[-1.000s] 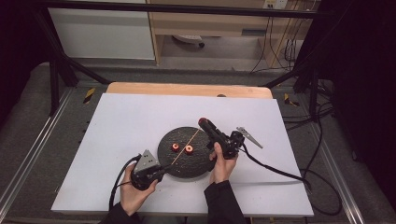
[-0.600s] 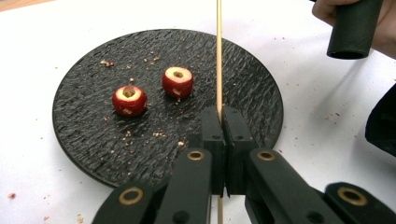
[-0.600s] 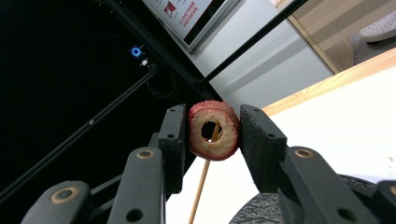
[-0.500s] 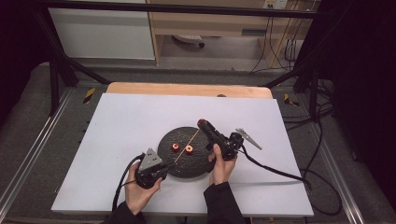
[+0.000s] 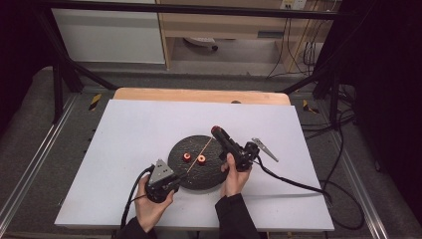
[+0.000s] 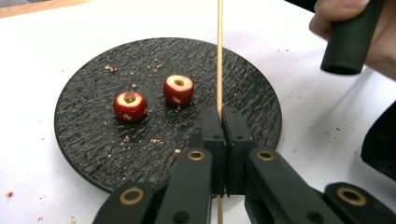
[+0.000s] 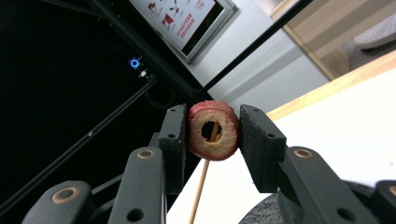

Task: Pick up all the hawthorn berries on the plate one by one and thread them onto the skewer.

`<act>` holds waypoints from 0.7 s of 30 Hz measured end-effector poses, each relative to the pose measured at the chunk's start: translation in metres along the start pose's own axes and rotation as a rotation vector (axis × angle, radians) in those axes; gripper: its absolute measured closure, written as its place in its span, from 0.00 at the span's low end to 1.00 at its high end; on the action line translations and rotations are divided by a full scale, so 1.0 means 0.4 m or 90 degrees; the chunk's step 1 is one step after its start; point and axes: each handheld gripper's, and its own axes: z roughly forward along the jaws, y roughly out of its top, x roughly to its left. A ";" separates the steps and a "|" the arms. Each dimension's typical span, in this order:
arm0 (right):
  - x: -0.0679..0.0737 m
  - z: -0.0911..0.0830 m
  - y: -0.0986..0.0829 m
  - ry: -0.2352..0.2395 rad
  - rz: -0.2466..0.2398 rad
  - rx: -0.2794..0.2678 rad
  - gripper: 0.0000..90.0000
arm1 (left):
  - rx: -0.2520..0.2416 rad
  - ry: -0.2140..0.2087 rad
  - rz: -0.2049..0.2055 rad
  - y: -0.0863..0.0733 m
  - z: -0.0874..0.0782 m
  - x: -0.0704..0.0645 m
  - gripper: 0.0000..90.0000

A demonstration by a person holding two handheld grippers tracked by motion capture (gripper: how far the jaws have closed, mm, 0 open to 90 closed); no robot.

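Note:
A black round plate (image 5: 195, 175) lies on the white table top and carries two cored red fruits (image 5: 186, 158) (image 5: 201, 160). At the plate's near left edge, my left gripper (image 5: 174, 176) is shut on a thin wooden skewer (image 5: 196, 154) that slants across the plate toward the far right. In the left gripper view the skewer (image 6: 219, 56) rises from the shut left gripper (image 6: 222, 114), past the fruits (image 6: 130, 105) (image 6: 178, 88). My right gripper (image 7: 213, 122) is shut on a cored red fruit ring (image 7: 213, 130), held above the plate's far right rim (image 5: 217, 131). The skewer (image 7: 200, 193) shows through the ring's hole.
Crumbs (image 6: 154, 140) dot the plate. The white sheet (image 5: 129, 129) covers the table, with a wooden strip (image 5: 199, 94) along its far edge. A cable (image 5: 293, 181) trails right from the right gripper. Black frame bars (image 5: 64, 74) stand around the table.
My left gripper has moved right and forward to the plate's edge, bringing the skewer over the plate toward the fruit ring. The right gripper has shifted only slightly.

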 end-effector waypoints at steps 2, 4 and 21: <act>-0.002 0.001 -0.008 0.002 0.008 0.010 0.70 | 0.000 0.001 -0.001 0.004 0.005 -0.004 0.99; -0.005 0.001 -0.017 0.002 0.007 0.018 0.70 | 0.003 0.003 0.000 0.010 0.010 -0.006 0.99; 0.000 -0.016 -0.036 0.015 -0.010 0.057 0.70 | 0.001 -0.010 0.005 0.055 0.042 0.002 0.99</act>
